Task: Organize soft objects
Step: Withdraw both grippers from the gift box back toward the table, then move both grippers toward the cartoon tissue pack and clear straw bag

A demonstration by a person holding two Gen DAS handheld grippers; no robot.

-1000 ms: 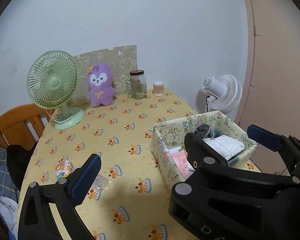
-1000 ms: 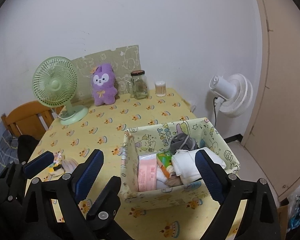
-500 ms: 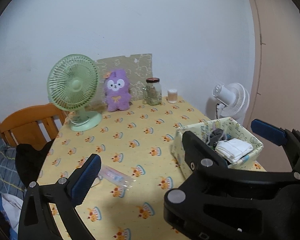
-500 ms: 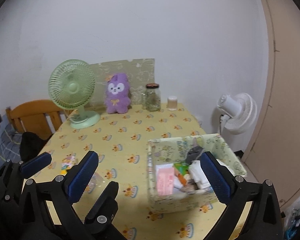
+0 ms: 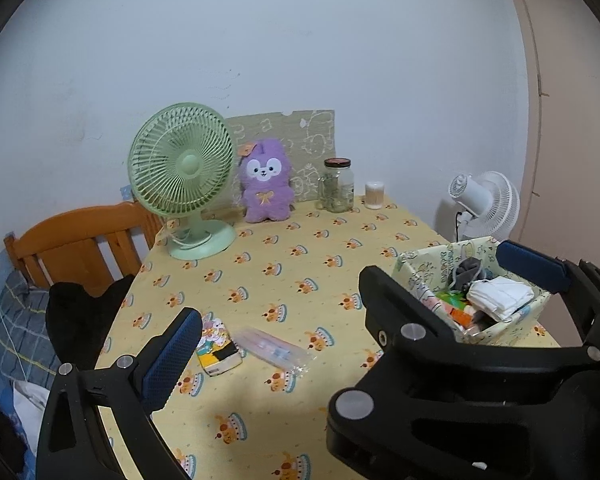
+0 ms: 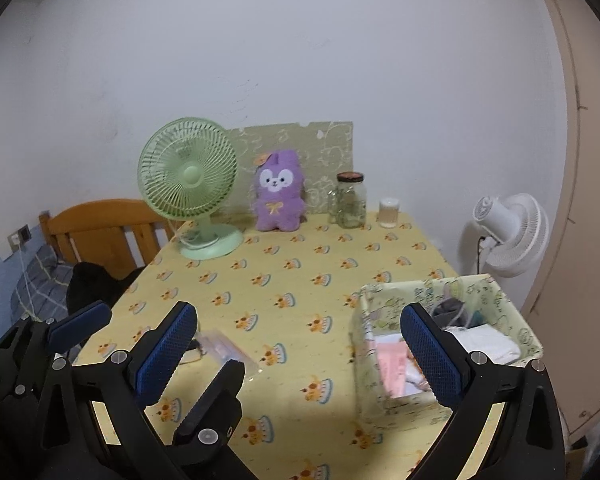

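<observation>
A printed fabric basket stands at the table's right side, holding white cloth, a grey item, a pink pack and other soft items. A small tissue pack and a clear plastic packet lie on the table's left front. A purple plush bunny sits at the back. My left gripper is open and empty, above the front of the table. My right gripper is open and empty, the basket by its right finger.
A green desk fan, a glass jar and a small white cup stand along the back of the yellow tablecloth. A wooden chair with dark cloth is left; a white floor fan is right.
Both grippers have pulled back and up from the table, so the basket and table look smaller and farther. The tissue pack and clear packet have come into fuller view.
</observation>
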